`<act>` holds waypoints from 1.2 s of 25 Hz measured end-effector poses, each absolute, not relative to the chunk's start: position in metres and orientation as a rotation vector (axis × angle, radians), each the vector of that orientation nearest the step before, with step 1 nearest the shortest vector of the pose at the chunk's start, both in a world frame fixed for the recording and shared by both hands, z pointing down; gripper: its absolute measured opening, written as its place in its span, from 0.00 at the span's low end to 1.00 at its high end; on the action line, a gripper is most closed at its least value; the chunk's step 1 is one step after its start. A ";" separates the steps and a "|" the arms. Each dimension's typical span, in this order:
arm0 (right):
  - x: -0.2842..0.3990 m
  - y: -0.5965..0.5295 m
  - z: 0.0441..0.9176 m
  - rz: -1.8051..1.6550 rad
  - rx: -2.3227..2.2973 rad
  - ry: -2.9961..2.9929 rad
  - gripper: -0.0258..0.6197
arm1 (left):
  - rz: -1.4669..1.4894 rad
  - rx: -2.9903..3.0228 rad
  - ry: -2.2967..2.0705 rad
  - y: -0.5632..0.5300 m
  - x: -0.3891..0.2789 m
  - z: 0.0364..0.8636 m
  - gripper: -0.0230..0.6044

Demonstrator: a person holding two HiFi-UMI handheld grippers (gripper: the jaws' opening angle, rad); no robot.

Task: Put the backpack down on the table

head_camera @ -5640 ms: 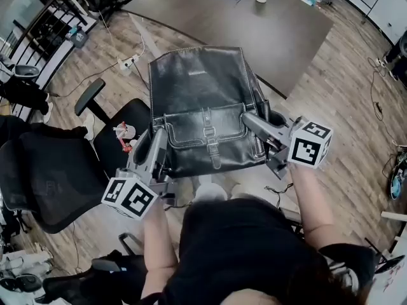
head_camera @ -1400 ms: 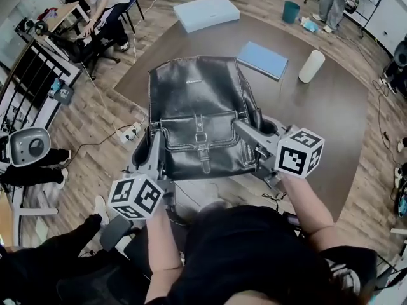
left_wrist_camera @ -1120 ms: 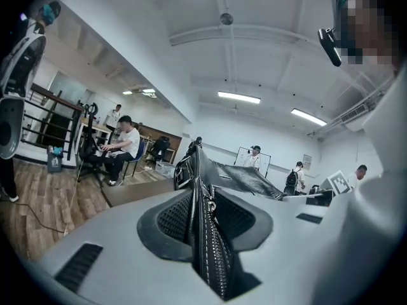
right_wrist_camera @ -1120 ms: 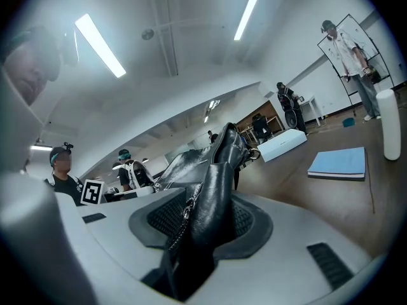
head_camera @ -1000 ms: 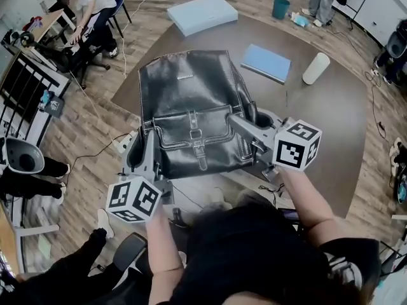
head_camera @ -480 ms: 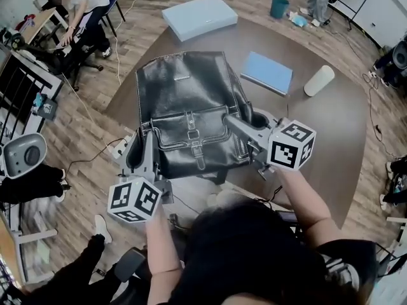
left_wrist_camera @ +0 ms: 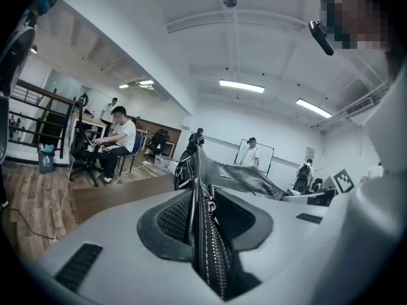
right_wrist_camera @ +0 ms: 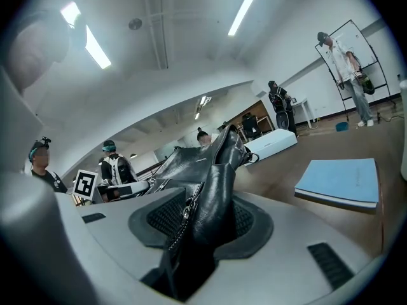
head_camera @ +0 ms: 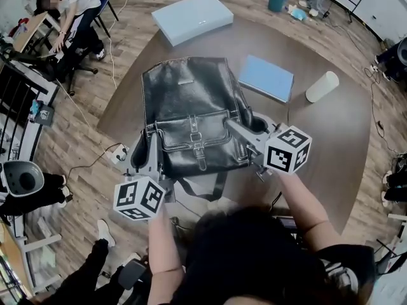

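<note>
Pinching the black backpack by its two sides, the left gripper and the right gripper both have their jaws pressed on its zipped edges. The bag lies front-up over the near edge of the brown table — one strap hanging below — near a blue notebook.

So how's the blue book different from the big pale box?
The flat blue book is smaller, thinner and deeper blue than the pale blue rectangular box. The book lies near the black leather backpack; the box sits at the far edge. Both lie flat on the brown table.
</note>
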State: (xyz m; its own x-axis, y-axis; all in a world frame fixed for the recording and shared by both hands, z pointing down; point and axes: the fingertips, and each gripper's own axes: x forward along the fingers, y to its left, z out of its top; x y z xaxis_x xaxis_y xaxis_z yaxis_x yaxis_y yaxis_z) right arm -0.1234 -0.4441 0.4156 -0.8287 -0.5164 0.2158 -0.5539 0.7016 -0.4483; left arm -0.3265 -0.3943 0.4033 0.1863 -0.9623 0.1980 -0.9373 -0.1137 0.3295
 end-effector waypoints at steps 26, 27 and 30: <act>-0.112 -0.477 0.493 0.915 0.970 -2.651 0.31 | 0.157 2.008 -1.760 -0.439 -0.316 0.463 0.24; -0.111 -0.477 0.494 0.926 0.972 -2.643 0.32 | 0.163 2.002 -1.758 -0.439 -0.316 0.465 0.24; -0.110 -0.477 0.497 0.955 0.986 -2.622 0.33 | 0.162 1.991 -1.735 -0.441 -0.316 0.467 0.25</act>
